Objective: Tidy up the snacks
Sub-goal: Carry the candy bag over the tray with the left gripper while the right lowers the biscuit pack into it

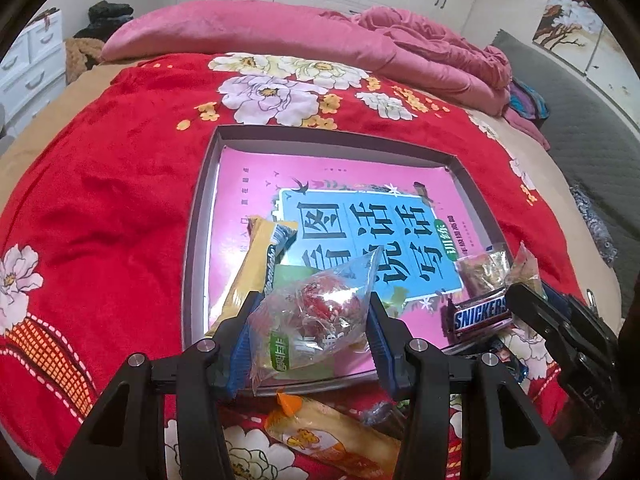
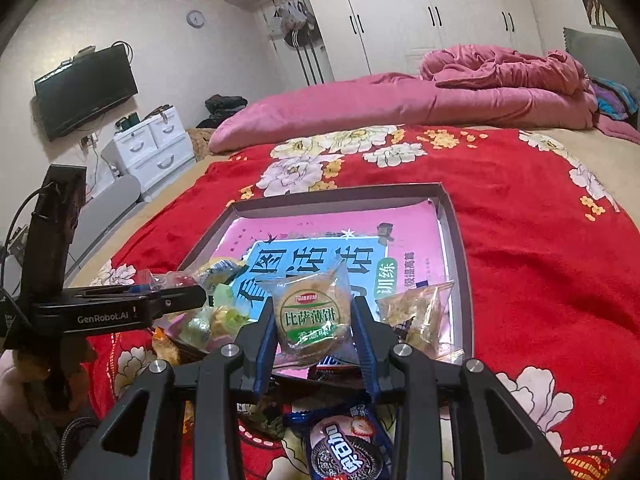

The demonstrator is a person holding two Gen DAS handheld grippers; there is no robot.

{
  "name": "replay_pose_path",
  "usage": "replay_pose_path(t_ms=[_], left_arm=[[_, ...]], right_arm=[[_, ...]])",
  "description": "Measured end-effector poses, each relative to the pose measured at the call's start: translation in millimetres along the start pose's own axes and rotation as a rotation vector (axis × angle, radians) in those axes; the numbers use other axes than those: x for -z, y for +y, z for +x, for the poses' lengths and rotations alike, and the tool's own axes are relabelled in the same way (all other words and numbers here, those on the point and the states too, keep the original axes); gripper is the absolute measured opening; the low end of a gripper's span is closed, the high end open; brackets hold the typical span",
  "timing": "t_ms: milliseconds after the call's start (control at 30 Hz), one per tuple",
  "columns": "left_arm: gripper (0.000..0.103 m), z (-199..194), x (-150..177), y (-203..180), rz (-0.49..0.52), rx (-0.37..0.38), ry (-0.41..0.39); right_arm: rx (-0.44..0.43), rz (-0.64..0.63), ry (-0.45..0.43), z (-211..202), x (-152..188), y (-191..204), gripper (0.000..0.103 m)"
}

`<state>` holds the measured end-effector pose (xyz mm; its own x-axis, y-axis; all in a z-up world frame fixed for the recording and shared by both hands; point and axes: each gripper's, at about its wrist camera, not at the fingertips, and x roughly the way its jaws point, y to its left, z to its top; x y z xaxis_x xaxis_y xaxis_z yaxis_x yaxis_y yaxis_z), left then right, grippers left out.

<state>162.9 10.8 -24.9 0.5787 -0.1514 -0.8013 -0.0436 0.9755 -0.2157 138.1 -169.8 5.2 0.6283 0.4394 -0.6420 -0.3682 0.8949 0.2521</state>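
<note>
The scene is a bedroom: a bed covered by a plush red blanket (image 1: 120,184) printed with white and yellow flowers, a rumpled pink quilt (image 2: 440,96) heaped at its 12 o'clock end. White glossy wardrobes (image 2: 400,8) line the far wall; in the right wrist view a black television (image 2: 86,90) hangs at 10 o'clock above a white drawer chest (image 2: 154,148), with one round wall clock (image 2: 196,19) higher up.

On the blanket lies one shallow grey cardboard tray (image 1: 198,216), rectangular, with low walls. One glossy pink-and-blue book cover (image 1: 320,184) lines its floor.

The left claw (image 1: 310,318) pinches a crinkly clear snack bag (image 1: 312,316) with red pieces inside, held over the tray's near edge. The right claw (image 2: 314,314) pinches a round biscuit (image 2: 310,312) in clear film with a green label, also above the tray's near edge.

Inside the tray, the left wrist view shows one long yellow wrapper (image 1: 252,268) at 9 o'clock of the held bag, and at 3 o'clock one clear crumbly packet (image 1: 482,270) just beside one brown Snickers bar (image 1: 478,314). On the blanket at 6 o'clock lies one orange-and-cream packet (image 1: 324,440). The right wrist view shows one blue Oreo pack (image 2: 346,450) on the blanket at 6 o'clock, between the claw's arms.
</note>
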Motion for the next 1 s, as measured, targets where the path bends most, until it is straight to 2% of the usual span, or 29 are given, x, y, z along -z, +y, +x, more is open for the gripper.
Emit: replay_pose_path(t_ms=[533, 1000], left_arm=[[0.052, 9, 1, 1, 0.004, 0.007, 0.015], [0.052, 15, 3, 1, 0.004, 0.025, 0.028]], right_arm=[[-0.007, -0.018, 0.09, 35, 7, 8, 0.036], [-0.033, -0.053, 0.113, 45, 14, 18, 0.036]])
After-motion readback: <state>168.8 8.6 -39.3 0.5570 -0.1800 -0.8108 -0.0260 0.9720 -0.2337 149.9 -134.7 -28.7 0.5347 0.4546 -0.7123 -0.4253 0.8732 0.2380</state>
